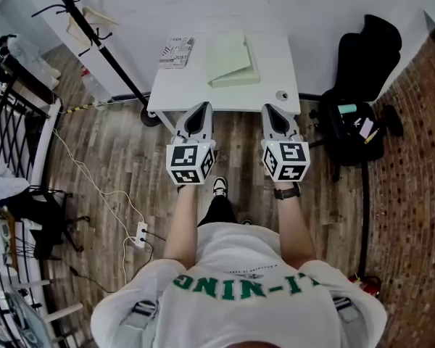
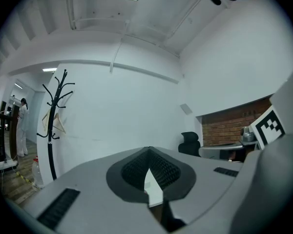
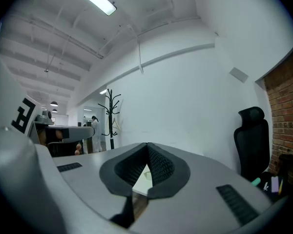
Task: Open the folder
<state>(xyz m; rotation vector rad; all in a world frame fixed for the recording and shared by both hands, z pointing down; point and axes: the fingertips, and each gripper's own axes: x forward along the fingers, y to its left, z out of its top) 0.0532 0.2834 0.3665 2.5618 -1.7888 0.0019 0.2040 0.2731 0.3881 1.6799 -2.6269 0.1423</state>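
Note:
A pale green folder (image 1: 232,60) lies shut on the small white table (image 1: 275,56), toward its far side. Both grippers are held level over the wooden floor, side by side, with their tips at the table's near edge. The left gripper (image 1: 201,107) has its jaws shut with nothing in them, short of the folder. The right gripper (image 1: 270,108) is also shut and empty. In the left gripper view the left gripper's (image 2: 149,151) pads meet at the tip. The right gripper view shows the right gripper (image 3: 147,146) shut in the same way, with a sliver of table behind it.
A printed booklet (image 1: 177,51) lies at the table's far left and a small round object (image 1: 281,95) near its right front corner. A black coat stand (image 1: 94,42) rises at the left. A black office chair (image 1: 366,56) and an open bag (image 1: 351,125) stand at the right. A power strip (image 1: 140,232) lies on the floor.

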